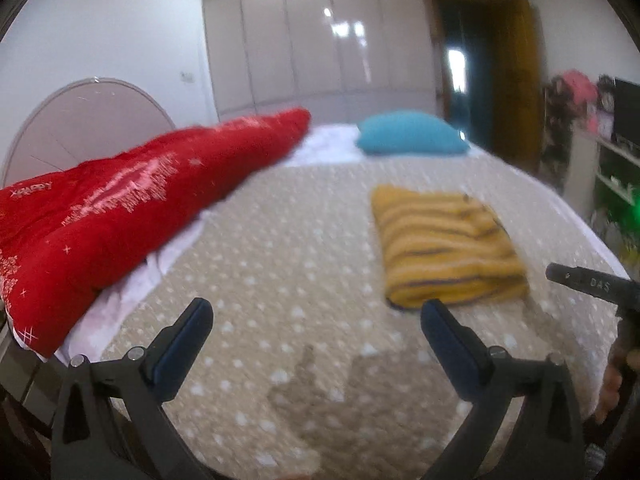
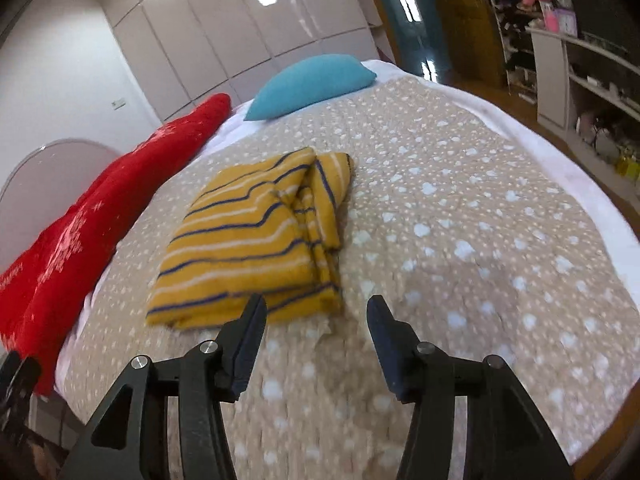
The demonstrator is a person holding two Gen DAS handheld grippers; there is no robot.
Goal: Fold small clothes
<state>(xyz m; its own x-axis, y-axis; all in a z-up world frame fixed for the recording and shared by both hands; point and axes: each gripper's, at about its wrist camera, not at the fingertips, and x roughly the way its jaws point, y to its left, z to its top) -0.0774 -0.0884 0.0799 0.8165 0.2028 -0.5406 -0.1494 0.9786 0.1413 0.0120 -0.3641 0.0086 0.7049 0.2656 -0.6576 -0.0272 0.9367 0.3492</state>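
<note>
Right now both of my grippers hang with jaws apart and empty: the left gripper (image 1: 316, 320) at lower centre of its view, the right gripper (image 2: 316, 312) just short of the striped yellow garment (image 2: 256, 240). It lies folded mid-frame on the bed (image 2: 460, 200). I judge only squaring its loose right-hand edges remains, with light pinches.

Yellow striped garment (image 2: 248, 236) lies folded in a flat rectangle on the bedspread (image 2: 460, 216).
</note>
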